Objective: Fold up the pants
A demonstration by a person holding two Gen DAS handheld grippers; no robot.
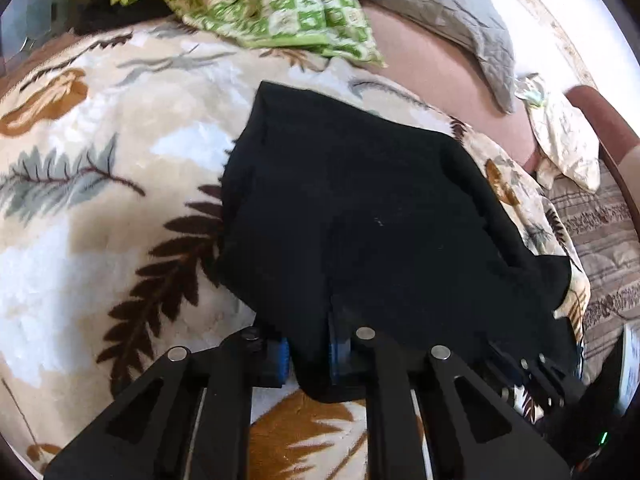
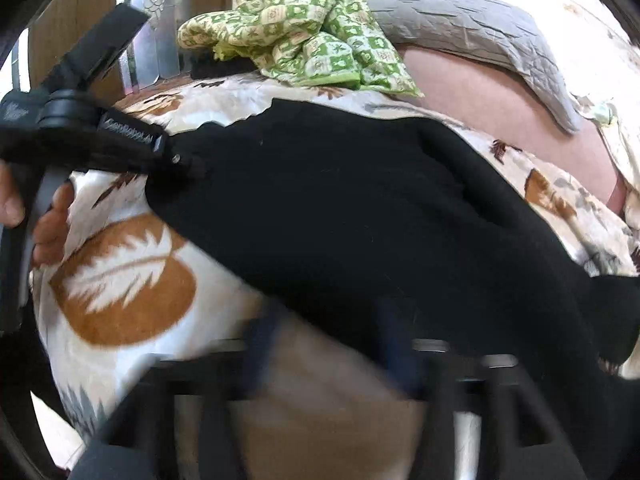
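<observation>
The black pants (image 1: pixel 360 216) lie folded on a leaf-print blanket (image 1: pixel 100 184) on the bed. The left tongs (image 1: pixel 308 360) are clenched on their near edge. The right tongs (image 2: pixel 328 344) are blurred, so their grip cannot be told. A green checked quilt (image 1: pixel 256 4) lies beyond.

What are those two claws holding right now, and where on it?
The left gripper pinches the black pants at their near edge. The right gripper is too blurred to tell.

A leaf-print blanket (image 1: pixel 80 208) covers the bed; black pants (image 1: pixel 352 216) and seemingly 1 green checked quilt (image 1: pixel 280 8) lie on it.
</observation>
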